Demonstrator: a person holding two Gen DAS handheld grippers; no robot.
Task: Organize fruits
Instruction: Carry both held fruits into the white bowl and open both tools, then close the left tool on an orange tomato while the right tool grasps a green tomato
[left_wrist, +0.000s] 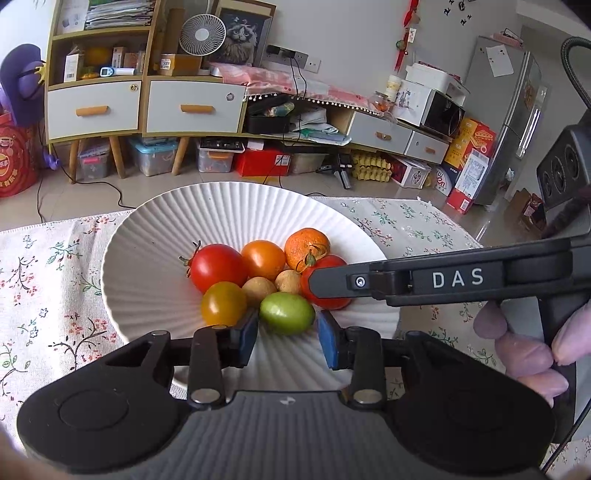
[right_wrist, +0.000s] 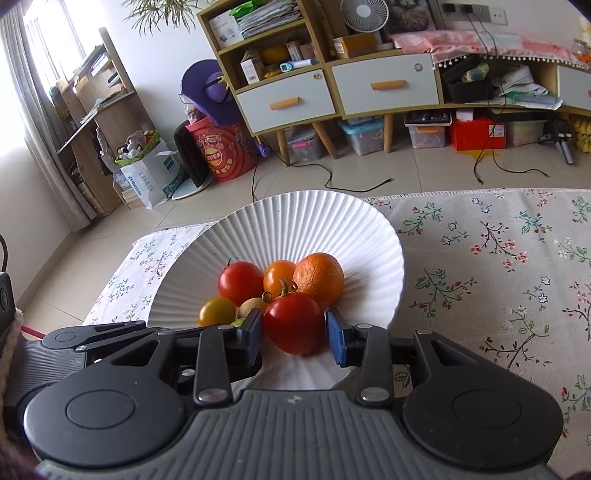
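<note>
Plate: a white ribbed ceramic plate (left_wrist: 155, 236) sits on a floral-print tablecloth (left_wrist: 48, 280) near the table's far edge, and all the fruit lies heaped in its hollow.
Fruit pile: a large red tomato with a green stem (left_wrist: 218, 267), an orange tomato (left_wrist: 263, 258), a rough-skinned mandarin (left_wrist: 304, 245), two small tan round fruits (left_wrist: 258, 290), a yellow-orange tomato (left_wrist: 223, 303), a green oval fruit (left_wrist: 287, 313) and a second red tomato (right_wrist: 293, 322) all touch their neighbours.
Left gripper: the left gripper (left_wrist: 287, 338) stands narrowly parted with the green oval fruit just ahead of its blue pads (left_wrist: 246, 338); nothing is pressed between them.
Right gripper: the right gripper (right_wrist: 294, 338) flanks the second red tomato, pads close on both sides with a sliver of gap, so I judge it not gripped.
Risk, rolling: the fruits lean on one another, so lifting or nudging one could set the rest rolling toward the rim.
Risk, bruising: a hard squeeze could split the soft tomato skin.
Risk, collision: both tools work the same crowded near side; the right finger already crosses over the pile in the left view, so they could knock together.
Risk, plate: a push on the near rim could tip or slide the plate on the cloth.
</note>
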